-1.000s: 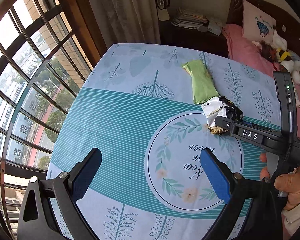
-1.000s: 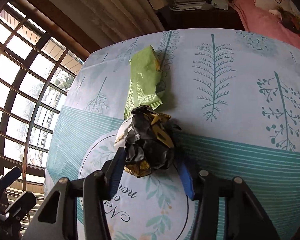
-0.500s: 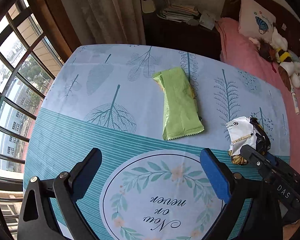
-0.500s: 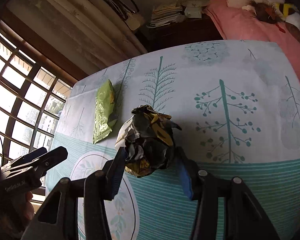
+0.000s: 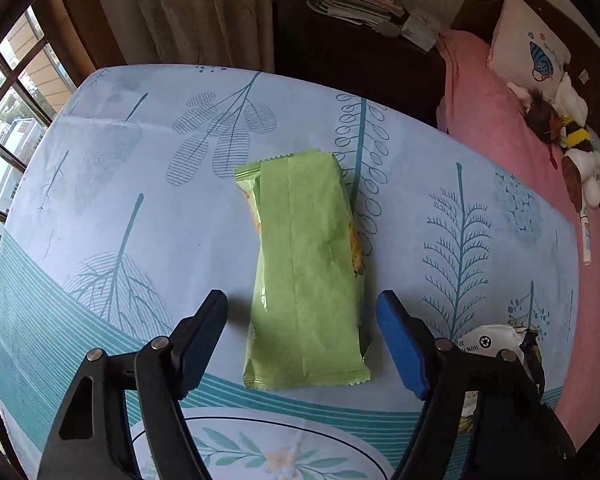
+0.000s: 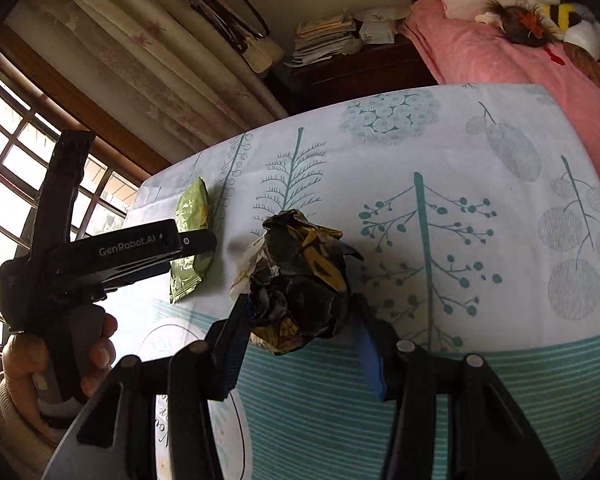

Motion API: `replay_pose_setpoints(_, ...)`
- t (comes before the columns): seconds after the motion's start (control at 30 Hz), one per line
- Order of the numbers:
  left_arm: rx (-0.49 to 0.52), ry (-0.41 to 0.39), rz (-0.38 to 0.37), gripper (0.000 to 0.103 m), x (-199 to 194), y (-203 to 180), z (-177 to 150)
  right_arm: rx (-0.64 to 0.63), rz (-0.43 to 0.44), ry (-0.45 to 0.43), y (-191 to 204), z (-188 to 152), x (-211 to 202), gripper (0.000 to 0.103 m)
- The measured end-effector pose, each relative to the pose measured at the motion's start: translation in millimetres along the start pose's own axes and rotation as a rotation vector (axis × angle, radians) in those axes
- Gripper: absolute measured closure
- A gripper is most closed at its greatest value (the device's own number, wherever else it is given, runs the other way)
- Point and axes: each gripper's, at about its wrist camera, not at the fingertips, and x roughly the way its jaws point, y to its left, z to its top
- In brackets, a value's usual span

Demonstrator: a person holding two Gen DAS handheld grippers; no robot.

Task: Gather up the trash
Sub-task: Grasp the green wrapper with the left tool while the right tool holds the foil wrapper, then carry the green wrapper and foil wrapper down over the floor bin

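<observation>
A flat green snack wrapper (image 5: 306, 268) lies on the table with the leaf-print cloth (image 5: 140, 184). My left gripper (image 5: 302, 334) is open, with its jaws on either side of the wrapper's near end and not touching it. The wrapper also shows in the right wrist view (image 6: 191, 240), partly behind the left gripper body. My right gripper (image 6: 300, 320) is shut on a crumpled black and gold wrapper (image 6: 300, 276) and holds it above the table. That crumpled wrapper also shows at the lower right of the left wrist view (image 5: 496, 342).
A bed with a pink cover (image 5: 500, 128), a pillow and soft toys stands to the right of the table. A dark cabinet with stacked papers (image 5: 364, 0) and curtains (image 5: 204, 12) are behind it. A barred window (image 5: 8, 104) is on the left.
My left gripper has moved forward over the table, so the green wrapper now lies between its open jaws. My right gripper has carried the crumpled wrapper to the right, away from the green wrapper.
</observation>
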Motion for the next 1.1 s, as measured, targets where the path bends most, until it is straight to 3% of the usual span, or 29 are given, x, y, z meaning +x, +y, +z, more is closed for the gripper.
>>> replay_pose_setpoints(0.13,0.033,-0.033,0.061,0.048,1.2,-6.7,0.6,-0.009,0.004,-0.007,-0.6,-1.2,-0.5,0.054)
replay_pose_setpoints(0.2,0.043,-0.043,0.060,0.061,-2.5,-7.7,-2.1,-0.007,0.004,-0.010,-0.6,-1.8,-0.3,0.054)
replay_pose_setpoints(0.3,0.036,-0.042,0.054,0.071,-7.5,-5.0,-4.5,-0.008,-0.006,-0.014,1.0,-2.8,0.0,0.054)
replay_pose_setpoints(0.7,0.068,-0.021,0.072,0.078,-43.0,12.0,-67.2,0.011,0.017,0.036,11.2,-28.3,-11.3,0.055)
replay_pose_setpoints(0.9,0.082,-0.028,0.046,0.078,-81.2,30.0,-117.2,0.037,0.042,0.058,24.7,-67.0,-33.6,0.055)
replay_pose_setpoints(1.1,0.119,-0.028,0.015,0.078,-133.8,65.8,-188.3,0.085,0.065,0.087,42.8,-126.6,-62.8,0.055)
